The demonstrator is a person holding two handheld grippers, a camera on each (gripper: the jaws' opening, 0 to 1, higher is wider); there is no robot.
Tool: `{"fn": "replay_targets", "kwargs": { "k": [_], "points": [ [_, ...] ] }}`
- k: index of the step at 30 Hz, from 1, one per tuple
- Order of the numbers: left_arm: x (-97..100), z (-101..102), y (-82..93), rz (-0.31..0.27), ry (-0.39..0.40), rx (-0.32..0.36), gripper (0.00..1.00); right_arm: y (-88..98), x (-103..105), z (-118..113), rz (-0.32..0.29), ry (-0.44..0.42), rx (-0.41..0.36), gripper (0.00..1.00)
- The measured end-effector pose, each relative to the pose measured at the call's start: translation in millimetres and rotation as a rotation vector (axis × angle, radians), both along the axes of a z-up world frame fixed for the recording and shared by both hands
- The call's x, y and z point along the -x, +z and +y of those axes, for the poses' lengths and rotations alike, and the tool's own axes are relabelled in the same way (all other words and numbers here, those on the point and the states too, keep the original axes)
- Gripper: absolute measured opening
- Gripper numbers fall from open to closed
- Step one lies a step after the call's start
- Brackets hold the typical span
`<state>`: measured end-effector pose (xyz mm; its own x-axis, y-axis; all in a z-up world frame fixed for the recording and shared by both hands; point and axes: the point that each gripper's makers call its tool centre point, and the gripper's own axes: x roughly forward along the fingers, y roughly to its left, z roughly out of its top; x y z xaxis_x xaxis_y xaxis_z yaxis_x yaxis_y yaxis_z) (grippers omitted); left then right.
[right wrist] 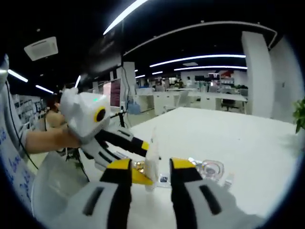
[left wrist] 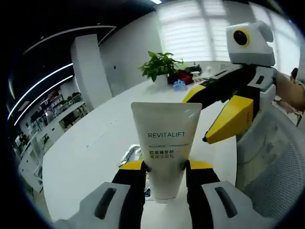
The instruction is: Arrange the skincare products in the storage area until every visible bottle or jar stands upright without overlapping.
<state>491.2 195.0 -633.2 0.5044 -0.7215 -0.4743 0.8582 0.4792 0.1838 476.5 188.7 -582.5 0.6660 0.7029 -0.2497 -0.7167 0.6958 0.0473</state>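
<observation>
One white tube [left wrist: 163, 148], printed REVITALIFT, is held off the white table [left wrist: 90, 148] by the left gripper [left wrist: 164, 168]. Its jaws are closed on the tube's lower body, one on each side, and the tube stands with its flat crimped end up. In the right gripper view the same tube appears edge-on as a thin white strip [right wrist: 151, 160] just ahead of the right gripper [right wrist: 151, 167]. That gripper's jaws stand a narrow gap apart. Whether they touch the tube cannot be told from this angle.

Judged progress: the task is in an early or middle stage. The tube is in the air and not yet set down upright. Further small items lie on the table beyond it, among them one clear round jar or lid [right wrist: 211, 168] and a few small pieces beside it that are too blurred to name or to judge as upright. The storage area itself cannot be identified.

Count:
- Tubes: one.
- Clear round jar or lid: one.
- Unidentified small items near it: a few, number uncertain.
- Grippers: two.
- Potted plant [left wrist: 159, 67] at the far end of the table: one.
</observation>
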Motion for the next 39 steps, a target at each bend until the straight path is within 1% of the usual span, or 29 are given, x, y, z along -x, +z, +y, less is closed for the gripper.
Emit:
{"fn": "replay_targets", "kwargs": {
  "k": [2, 4, 6, 7, 9, 11, 13, 14, 15, 17, 18, 19, 20, 21, 22, 23, 26, 28, 30, 31, 33, 35, 36, 39],
  "points": [
    [1.6, -1, -0.2, -0.013, 0.013, -0.009, 0.30, -1.7, -1, 5, -0.004, 0.006, 0.009, 0.27],
    [0.8, 0, 0.4, -0.022, 0.043, -0.002, 0.30, -3.1, -2, 7, 0.000, 0.009, 0.010, 0.23],
    [0.9, -2, 0.9, -0.027, 0.055, 0.003, 0.30, -5.1, -2, 9, 0.010, 0.015, 0.010, 0.18],
    [0.9, -2, 0.8, -0.027, 0.068, 0.004, 0.30, -5.8, -3, 9, 0.008, 0.010, 0.015, 0.16],
    [0.0, -1, 1.1, -0.030, 0.092, 0.012, 0.30, -5.6, -6, 8, 0.008, 0.003, 0.017, 0.11],
    [-3.6, -1, 1.8, -0.018, 0.112, 0.038, 0.30, -4.2, -7, 7, 0.017, 0.002, 0.006, 0.10],
    [-4.3, -1, 2.5, -0.006, 0.113, 0.058, 0.30, -2.4, -9, 6, -0.009, 0.004, 0.031, 0.08],
    [-4.0, -1, 2.9, -0.004, 0.110, 0.064, 0.30, -1.2, -9, 6, -0.019, 0.019, 0.046, 0.08],
    [-3.9, -1, 3.7, -0.001, 0.108, 0.073, 0.31, 0.1, -9, 7, -0.018, 0.026, 0.044, 0.08],
    [-3.0, -1, 4.5, 0.007, 0.095, 0.078, 0.31, 1.7, -8, 9, -0.016, 0.068, 0.040, 0.07],
    [-2.1, -1, 6.5, -0.003, 0.073, 0.082, 0.31, 3.1, -7, 11, -0.014, 0.101, 0.033, 0.06],
    [-1.5, -2, 7.6, -0.013, 0.054, 0.079, 0.31, 3.6, -6, 12, -0.023, 0.126, 0.043, 0.06],
    [0.1, -2, 8.0, -0.013, 0.027, 0.073, 0.32, 3.6, -4, 14, -0.047, 0.175, 0.073, 0.06],
    [1.2, -2, 8.3, -0.012, 0.007, 0.071, 0.31, 3.9, -4, 14, -0.059, 0.194, 0.086, 0.06],
    [3.0, -2, 8.7, -0.012, -0.026, 0.072, 0.31, 3.2, -4, 14, -0.059, 0.215, 0.099, 0.06],
    [4.9, -2, 7.4, -0.003, -0.050, 0.067, 0.30, 1.6, -2, 14, -0.054, 0.233, 0.116, 0.06],
    [10.7, -3, 3.9, 0.018, -0.134, 0.060, 0.27, 1.1, -1, 14, -0.071, 0.319, 0.155, 0.05],
    [11.1, -3, 2.5, 0.024, -0.164, 0.065, 0.25, -1.2, 0, 13, -0.062, 0.365, 0.173, 0.05],
    [17.3, -8, -0.8, 0.057, -0.222, 0.086, 0.25, 0.7, 3, 15, -0.068, 0.416, 0.148, 0.05],
    [16.5, -7, -4.1, 0.071, -0.227, 0.086, 0.25, -1.7, 2, 14, -0.061, 0.435, 0.148, 0.05],
    [16.9, -8, -8.5, 0.080, -0.239, 0.086, 0.23, -2.3, 5, 15, -0.064, 0.480, 0.139, 0.05],
    [18.6, -9, -11.6, 0.093, -0.253, 0.099, 0.22, -2.7, 7, 15, -0.055, 0.485, 0.123, 0.05],
    [19.3, -9, -12.1, 0.097, -0.255, 0.102, 0.21, -4.3, 8, 15, -0.061, 0.493, 0.131, 0.05],
    [19.8, -10, -14.0, 0.104, -0.256, 0.108, 0.21, -6.2, 8, 15, -0.055, 0.496, 0.124, 0.05]
  ]
}}
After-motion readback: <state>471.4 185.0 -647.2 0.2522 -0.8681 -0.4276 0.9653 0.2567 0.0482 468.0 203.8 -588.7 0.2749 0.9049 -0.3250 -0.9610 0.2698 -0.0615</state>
